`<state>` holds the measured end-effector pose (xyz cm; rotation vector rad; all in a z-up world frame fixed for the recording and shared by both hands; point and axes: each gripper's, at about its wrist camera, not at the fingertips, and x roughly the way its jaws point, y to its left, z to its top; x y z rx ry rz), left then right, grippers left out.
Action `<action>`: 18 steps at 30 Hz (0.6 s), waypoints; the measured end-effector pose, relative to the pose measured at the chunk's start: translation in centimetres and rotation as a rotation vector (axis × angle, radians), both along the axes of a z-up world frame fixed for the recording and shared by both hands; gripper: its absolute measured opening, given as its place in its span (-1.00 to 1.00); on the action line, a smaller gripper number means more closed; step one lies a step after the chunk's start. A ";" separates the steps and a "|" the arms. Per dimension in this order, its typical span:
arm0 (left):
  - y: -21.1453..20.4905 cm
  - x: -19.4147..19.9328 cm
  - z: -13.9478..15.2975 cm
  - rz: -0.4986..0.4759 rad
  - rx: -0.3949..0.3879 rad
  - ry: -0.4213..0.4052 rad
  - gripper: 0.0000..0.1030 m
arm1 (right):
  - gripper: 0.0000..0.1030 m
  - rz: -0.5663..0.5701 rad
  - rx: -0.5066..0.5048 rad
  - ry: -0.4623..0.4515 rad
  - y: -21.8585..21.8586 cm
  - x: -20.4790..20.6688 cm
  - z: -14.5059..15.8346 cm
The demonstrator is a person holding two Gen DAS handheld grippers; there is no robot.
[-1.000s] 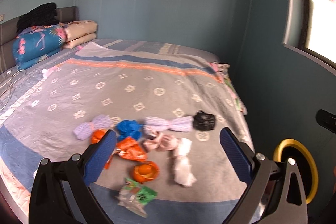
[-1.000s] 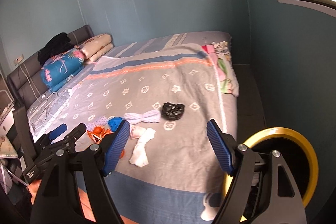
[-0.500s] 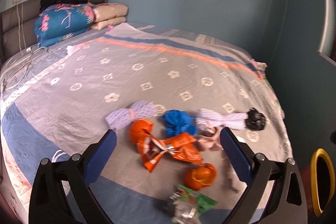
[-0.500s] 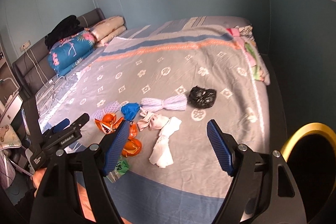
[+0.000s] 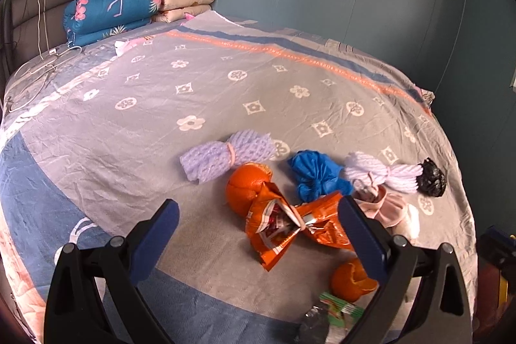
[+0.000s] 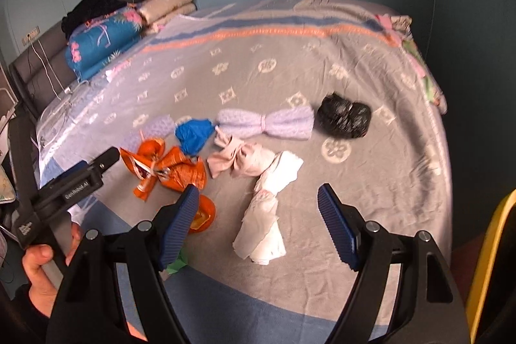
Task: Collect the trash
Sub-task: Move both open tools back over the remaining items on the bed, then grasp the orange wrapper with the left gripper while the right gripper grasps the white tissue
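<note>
Left gripper [image 5: 258,221] and right gripper [image 6: 258,202] above a bed [image 6: 322,70], both with jaws spread wide and nothing between the pads. White lettering on the left gripper's body, seen from the right wrist, is too small to read; print on the orange wrapper [image 5: 290,224] is illegible. The wrapper lies flat near the bed's foot, long axis roughly across the left wrist view, touching an orange peel [image 5: 246,187]. Beside it: a blue bag [image 5: 314,176], lilac yarn [image 5: 383,173], a black bag [image 6: 343,116], and a white cloth roll [image 6: 267,215] lying lengthwise toward the right gripper. Grey patterned bedspread; teal walls; folded quilts [image 5: 113,10] at the headboard.
</note>
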<state>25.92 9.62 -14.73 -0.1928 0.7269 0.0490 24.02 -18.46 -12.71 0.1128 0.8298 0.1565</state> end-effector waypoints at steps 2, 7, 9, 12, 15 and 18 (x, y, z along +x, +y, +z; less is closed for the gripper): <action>0.1 0.3 -0.5 -0.006 -0.001 0.009 0.84 | 0.41 0.003 -0.025 0.016 0.6 0.7 -1.4; 0.6 1.5 -1.7 -0.008 -0.023 0.040 0.84 | 0.41 -0.007 -0.034 0.064 1.1 2.1 -3.9; 0.8 2.1 -2.3 0.002 -0.037 0.055 0.84 | 0.41 -0.014 -0.043 0.086 1.2 2.5 -5.0; 0.6 2.6 -2.9 -0.003 -0.055 0.071 0.84 | 0.41 -0.023 -0.046 0.112 1.1 3.0 -6.3; 0.0 3.0 -3.1 -0.019 -0.049 0.075 0.84 | 0.41 -0.019 -0.059 0.126 1.3 3.4 -7.2; -0.8 3.3 -3.3 -0.033 -0.028 0.073 0.84 | 0.41 -0.012 -0.069 0.134 1.5 3.8 -8.0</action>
